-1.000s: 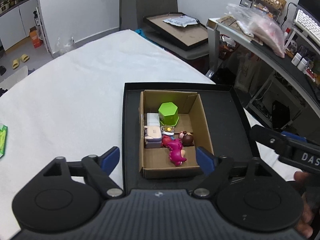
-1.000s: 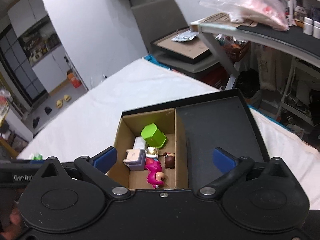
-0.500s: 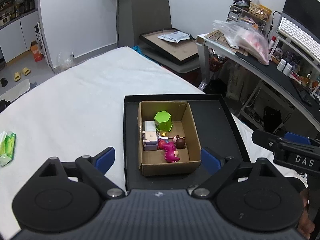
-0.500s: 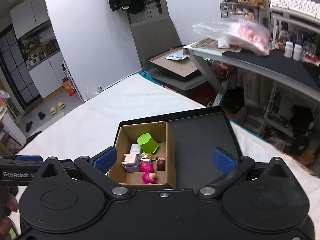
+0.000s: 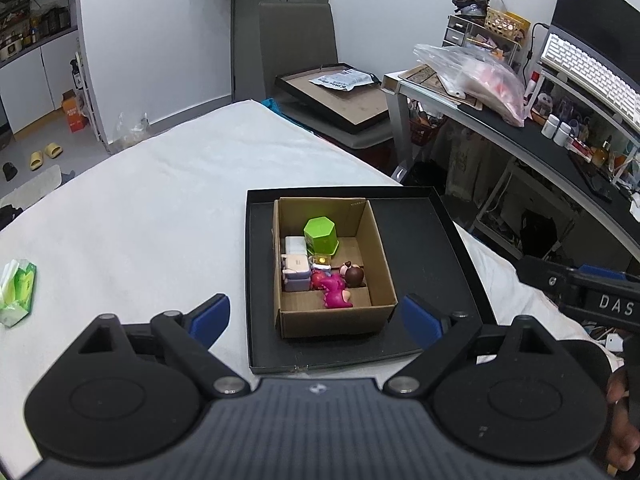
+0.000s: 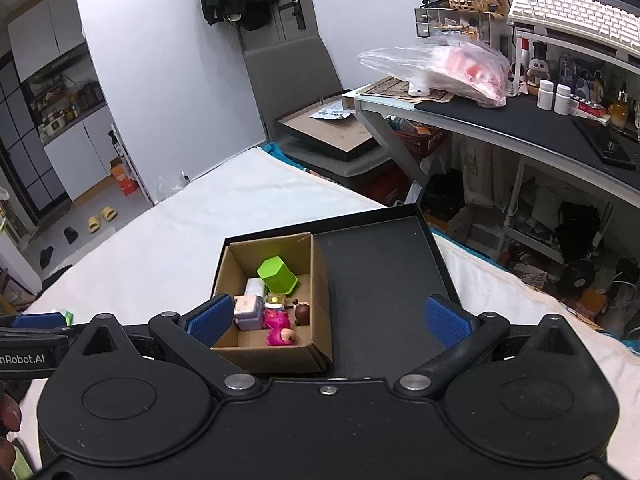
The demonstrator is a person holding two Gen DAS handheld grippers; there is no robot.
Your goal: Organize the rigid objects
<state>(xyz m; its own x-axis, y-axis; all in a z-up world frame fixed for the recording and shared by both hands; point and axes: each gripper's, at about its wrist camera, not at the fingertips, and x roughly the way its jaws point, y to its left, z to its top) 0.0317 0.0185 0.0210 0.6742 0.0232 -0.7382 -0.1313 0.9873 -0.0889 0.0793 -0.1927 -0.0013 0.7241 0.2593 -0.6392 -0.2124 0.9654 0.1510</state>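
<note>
Pulling back and upward from the black tray (image 5: pixel 424 240), both tongs now see it smaller than a moment ago on the white bed (image 5: pixel 160 208). Inside its left half sits the cardboard box (image 5: pixel 378 248), holding the green hexagonal container (image 5: pixel 319 234), white charger blocks (image 5: pixel 295 266), pink dinosaur toy (image 5: pixel 335 294) and brown figurine (image 5: pixel 353 275). Left tongs (image 5: pixel 316 314) have just finished opening, nothing between them; right tongs (image 6: pixel 328 318) gape empty too. Sorting looks finished.

A green-and-white tissue packet (image 5: pixel 18 294) lies on the white cloth-covered tabletop (image 5: pixel 160 216), well apart from everything else. Beyond it a grey chair (image 5: pixel 298 36) bears a black-framed brown board (image 5: pixel 340 98). A crumpled clear plastic bag (image 6: pixel 440 66) rests on the side desk beneath a white keyboard (image 6: pixel 576 14).
</note>
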